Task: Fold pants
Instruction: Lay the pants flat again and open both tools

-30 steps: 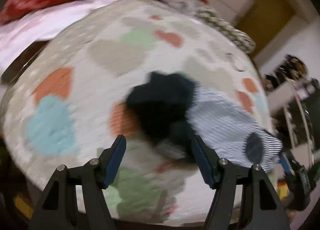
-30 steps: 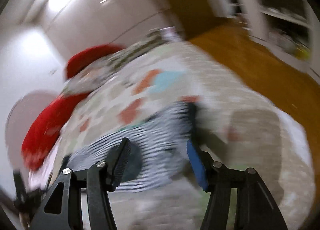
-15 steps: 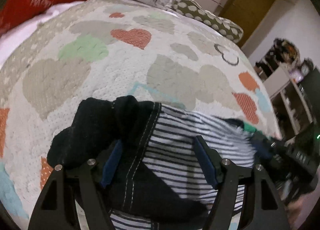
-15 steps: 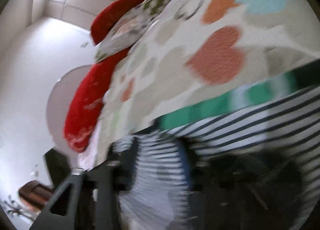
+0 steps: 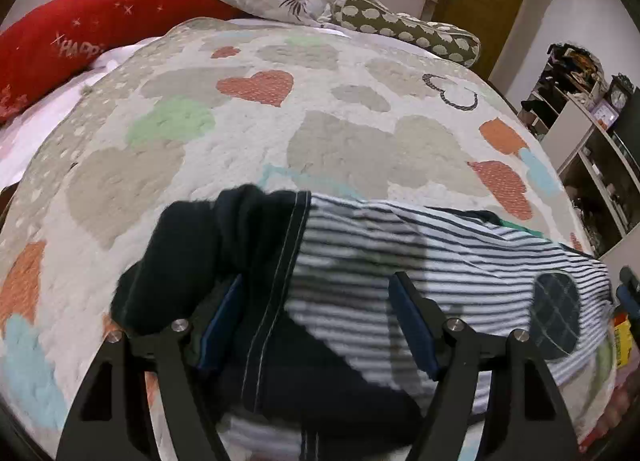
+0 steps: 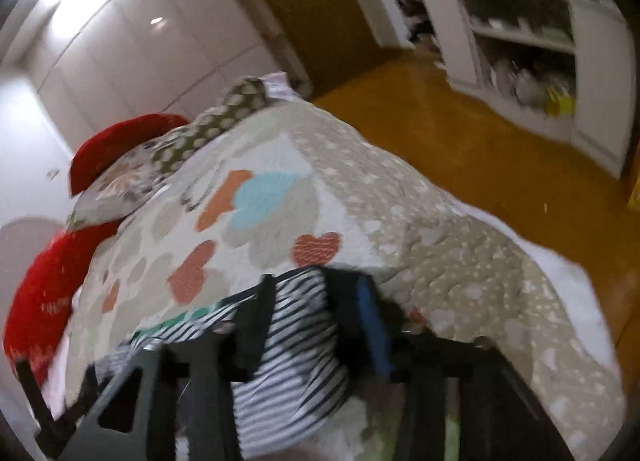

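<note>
Evidently both tools were at work on the striped pants (image 5: 420, 257), which lay rumpled on the heart-patterned quilt (image 5: 332, 141), on its near part, well away from the pillows. A dark bunched part (image 5: 192, 257), whether waistband or lining could not be told, was heaped at the end of the pants toward the red pillow (image 5: 80, 37).

The left gripper (image 5: 316, 325) stood with its fingers spread wide over the dark seam, the cloth between them but neither blue pad clearly pressing it. The right gripper (image 6: 316, 325) was blurred; its fingers stood apart with striped cloth in the gap, and whether they pinched it could not be told.

To do this step well, I judged, each tool should close on one firm edge, a hem or the waistband, not on a loose middle fold, since this soft cloth would sag and drag. The bunched dark part wanted flattening before any fold, or the crease would come out crooked.

Beyond the pants, toward the pillows, the quilt lay bare and offered room to spread and fold. On the side away from the red pillow, the quilt's edge dropped to the wooden floor (image 6: 460, 133) just beside the pants, so cloth pulled that way could slide off.
</note>
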`<state>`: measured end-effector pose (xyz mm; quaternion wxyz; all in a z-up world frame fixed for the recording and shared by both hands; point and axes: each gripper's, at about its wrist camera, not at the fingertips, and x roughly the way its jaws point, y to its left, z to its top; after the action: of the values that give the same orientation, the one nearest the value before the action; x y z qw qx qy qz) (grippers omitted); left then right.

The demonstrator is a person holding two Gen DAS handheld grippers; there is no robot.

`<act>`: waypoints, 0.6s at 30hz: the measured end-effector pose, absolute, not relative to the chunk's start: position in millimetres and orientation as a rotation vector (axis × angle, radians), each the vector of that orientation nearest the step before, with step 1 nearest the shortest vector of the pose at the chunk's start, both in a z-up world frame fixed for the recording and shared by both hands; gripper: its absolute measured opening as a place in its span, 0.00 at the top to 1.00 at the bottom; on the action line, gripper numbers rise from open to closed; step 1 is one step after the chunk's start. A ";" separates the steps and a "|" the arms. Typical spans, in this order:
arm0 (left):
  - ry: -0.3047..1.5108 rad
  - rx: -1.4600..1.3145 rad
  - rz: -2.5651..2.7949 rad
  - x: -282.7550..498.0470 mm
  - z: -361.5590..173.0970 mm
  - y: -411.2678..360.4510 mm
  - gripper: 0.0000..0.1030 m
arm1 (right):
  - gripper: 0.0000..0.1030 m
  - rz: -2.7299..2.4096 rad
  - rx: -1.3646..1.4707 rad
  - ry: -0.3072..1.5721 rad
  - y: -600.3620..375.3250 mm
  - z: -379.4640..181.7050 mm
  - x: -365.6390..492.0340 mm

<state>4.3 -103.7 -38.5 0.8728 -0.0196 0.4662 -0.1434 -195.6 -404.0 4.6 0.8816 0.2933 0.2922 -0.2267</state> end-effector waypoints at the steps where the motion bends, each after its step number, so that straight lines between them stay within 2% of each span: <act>1: 0.974 -0.049 -0.299 -0.4 -34.6 -100.6 0.29 | 0.50 -0.460 0.590 0.611 -398.4 7.6 -197.7; 5: 0.954 -0.105 -0.262 -30.5 -16.3 -78.5 0.25 | 0.49 -0.378 0.535 0.632 -362.8 9.3 -209.3; 7: 0.942 -0.128 -0.237 -46.4 -14.5 -68.6 0.15 | 0.49 -0.329 0.499 0.656 -340.3 5.0 -207.8; 11: 1.013 -0.027 -0.188 -53.5 -38.6 -74.4 0.14 | 0.49 -0.277 0.351 0.706 -300.8 -8.8 -197.1; 13: 1.068 -0.006 -0.167 -52.7 -55.3 -74.8 0.14 | 0.44 -0.296 0.309 0.761 -295.4 -21.4 -189.9; 18: 1.033 0.021 -0.157 -58.0 -57.7 -78.7 0.11 | 0.38 -0.310 0.320 0.799 -299.5 -39.2 -192.4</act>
<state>-58.0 -78.7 -57.7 0.8666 0.0101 0.4933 -0.0748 -192.4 -299.5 -39.2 0.8971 0.1547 0.3858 -0.1496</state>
